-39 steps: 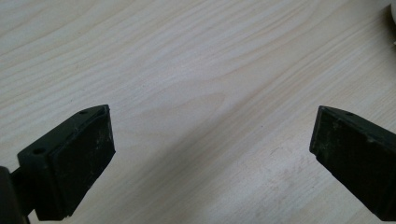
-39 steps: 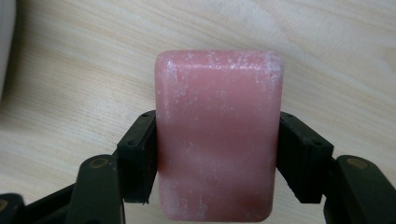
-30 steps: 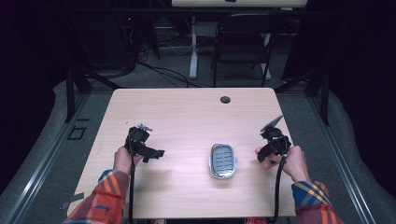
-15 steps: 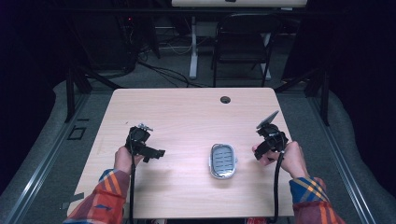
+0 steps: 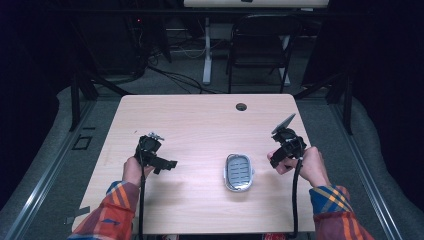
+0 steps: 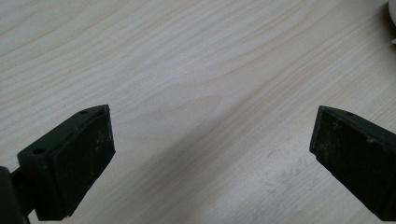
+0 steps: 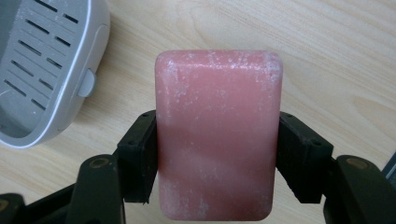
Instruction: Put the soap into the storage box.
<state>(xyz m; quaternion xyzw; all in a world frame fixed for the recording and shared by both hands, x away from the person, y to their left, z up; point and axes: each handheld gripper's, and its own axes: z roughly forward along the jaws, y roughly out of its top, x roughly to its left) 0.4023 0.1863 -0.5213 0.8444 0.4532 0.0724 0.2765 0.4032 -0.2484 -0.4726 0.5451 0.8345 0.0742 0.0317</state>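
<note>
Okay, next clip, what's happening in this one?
A person sits at a wooden table with a claw in each hand. The right claw is shut on a pink bar of soap, held just to the right of a grey slotted soap dish that lies empty on the table. The left claw is open with nothing between its jaws, off to the left of the dish above bare wood. The soap is not in the dish yet.

No text, label, brand, number or sign can be read anywhere: the pink rectangular bar of soap (image 7: 218,135), the grey slotted plastic soap dish (image 7: 44,65) and the pale wood-grain worktop (image 6: 196,70) all carry plain, unmarked surfaces.
</note>
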